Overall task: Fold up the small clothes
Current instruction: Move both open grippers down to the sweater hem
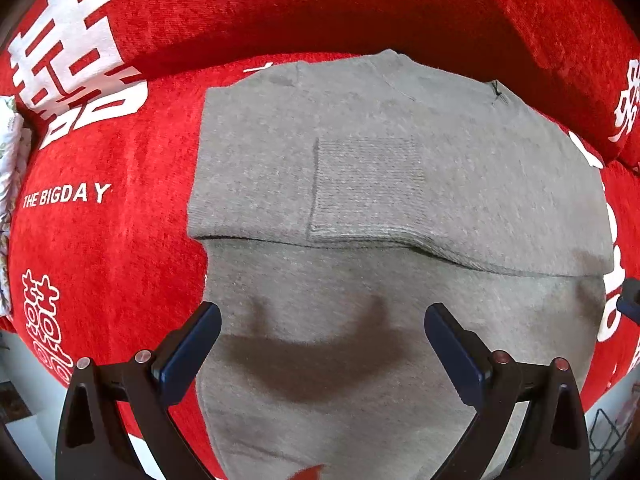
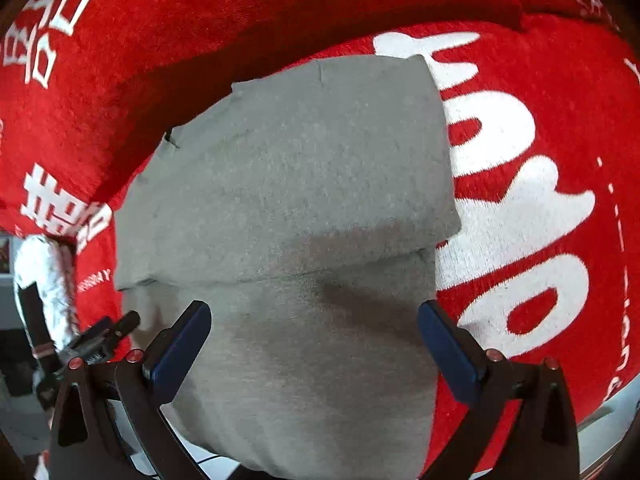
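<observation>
A grey knit sweater (image 1: 400,184) lies flat on a red sofa seat, its sleeves folded in across the body and a ribbed cuff on top in the middle. It also shows in the right wrist view (image 2: 304,184). My left gripper (image 1: 322,316) is open and empty, its blue pads spread above the sweater's lower part. My right gripper (image 2: 314,314) is open and empty above the same lower part, nearer its right edge. The sweater's hem hangs over the sofa's front edge.
The red sofa cover (image 1: 120,220) has white characters and the words "THE BIGDAY". The sofa backrest (image 1: 320,4) rises behind the sweater. A white patterned cushion (image 1: 10,160) sits at far left. The left gripper's body (image 2: 100,340) shows in the right wrist view.
</observation>
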`<state>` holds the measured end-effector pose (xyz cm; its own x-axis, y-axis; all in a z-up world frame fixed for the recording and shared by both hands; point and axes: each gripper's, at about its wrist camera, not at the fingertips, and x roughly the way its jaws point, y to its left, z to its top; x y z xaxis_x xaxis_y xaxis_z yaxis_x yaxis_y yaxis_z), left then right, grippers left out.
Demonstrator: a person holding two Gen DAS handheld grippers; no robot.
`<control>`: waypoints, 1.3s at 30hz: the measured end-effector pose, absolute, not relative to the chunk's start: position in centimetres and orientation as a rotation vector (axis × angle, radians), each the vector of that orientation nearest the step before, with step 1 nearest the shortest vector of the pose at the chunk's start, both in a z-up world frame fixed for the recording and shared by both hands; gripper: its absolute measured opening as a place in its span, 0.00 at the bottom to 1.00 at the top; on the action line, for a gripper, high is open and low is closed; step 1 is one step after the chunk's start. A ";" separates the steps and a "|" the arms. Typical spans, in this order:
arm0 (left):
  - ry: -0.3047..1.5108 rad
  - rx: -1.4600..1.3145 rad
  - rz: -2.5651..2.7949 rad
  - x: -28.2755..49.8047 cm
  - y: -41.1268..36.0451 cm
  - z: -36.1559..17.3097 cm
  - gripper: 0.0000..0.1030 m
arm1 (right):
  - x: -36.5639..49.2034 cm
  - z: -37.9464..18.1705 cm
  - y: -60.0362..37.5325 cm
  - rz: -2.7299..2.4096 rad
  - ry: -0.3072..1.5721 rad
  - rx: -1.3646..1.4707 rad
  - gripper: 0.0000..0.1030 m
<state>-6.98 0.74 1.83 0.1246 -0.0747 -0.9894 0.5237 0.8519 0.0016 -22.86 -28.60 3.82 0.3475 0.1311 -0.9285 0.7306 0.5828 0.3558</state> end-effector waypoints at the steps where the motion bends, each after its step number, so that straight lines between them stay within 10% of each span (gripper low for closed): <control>1: 1.381 0.399 -0.446 -7.0 0.7 1.9 0.99 | -23.0 3.9 -28.7 -0.463 1.173 0.910 1.00; 39: 1.502 0.278 -0.429 -14.9 11.0 0.2 0.99 | -31.5 0.0 -23.8 -0.184 1.118 1.314 0.99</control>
<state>-14.91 11.03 0.16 0.0154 -0.1021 -0.9947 0.4391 0.8944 -0.0850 -31.48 -23.85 -0.03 0.5039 0.4631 -0.7291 0.6727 0.3191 0.6676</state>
